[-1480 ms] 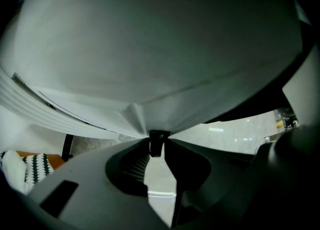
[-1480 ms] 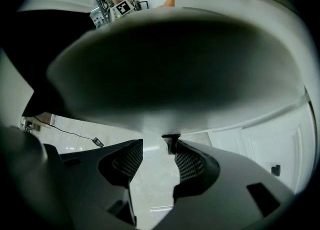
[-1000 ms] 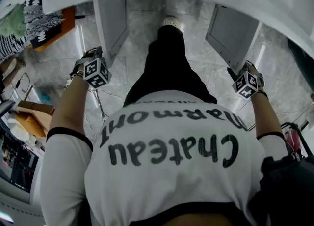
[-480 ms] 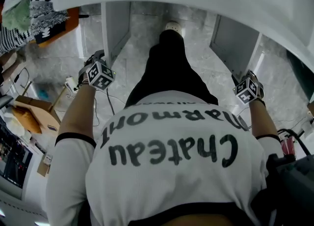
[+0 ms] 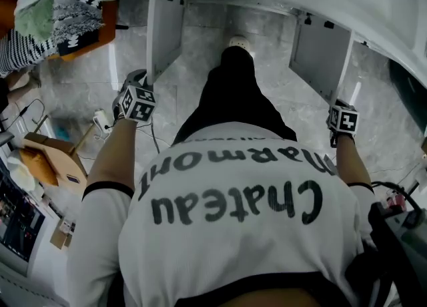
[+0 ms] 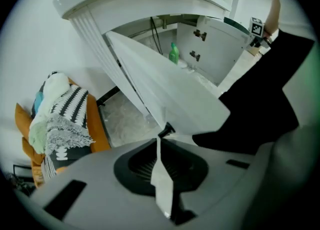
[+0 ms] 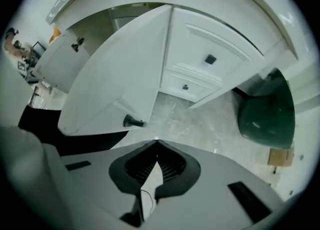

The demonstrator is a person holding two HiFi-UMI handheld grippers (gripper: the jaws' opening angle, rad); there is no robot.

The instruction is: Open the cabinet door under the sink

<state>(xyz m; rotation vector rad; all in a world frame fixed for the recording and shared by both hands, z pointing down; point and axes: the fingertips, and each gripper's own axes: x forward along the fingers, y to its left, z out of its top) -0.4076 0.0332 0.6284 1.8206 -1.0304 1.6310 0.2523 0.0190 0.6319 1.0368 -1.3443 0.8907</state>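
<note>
Both white cabinet doors under the sink stand swung open: the left door (image 5: pixel 164 32) (image 6: pixel 165 91) and the right door (image 5: pixel 320 49) (image 7: pixel 120 84). My left gripper (image 6: pixel 159 139) points down by the left door's lower edge, its marker cube (image 5: pixel 139 103) showing from above. Its jaws have just been closing and their tips meet on nothing; the door's dark knob (image 6: pixel 168 129) sits just past them. My right gripper (image 7: pixel 157 142), its cube (image 5: pixel 343 120) below the right door's corner, is shut and empty, with that door's knob (image 7: pixel 133 121) off to its left.
A green bottle (image 6: pixel 173 54) stands inside the cabinet. Clothes are piled on an orange seat (image 5: pixel 63 15) at the left. Boxes (image 5: pixel 47 155) and cables lie on the marble floor. Right of the cabinet are drawers (image 7: pixel 210 59) and a dark green bin (image 7: pixel 265 114). The person's leg (image 5: pixel 230 92) is between the doors.
Both hands have rolled at the wrist and drawn slightly back from the door edges. The right hand has shifted right. Both doors stay open.
</note>
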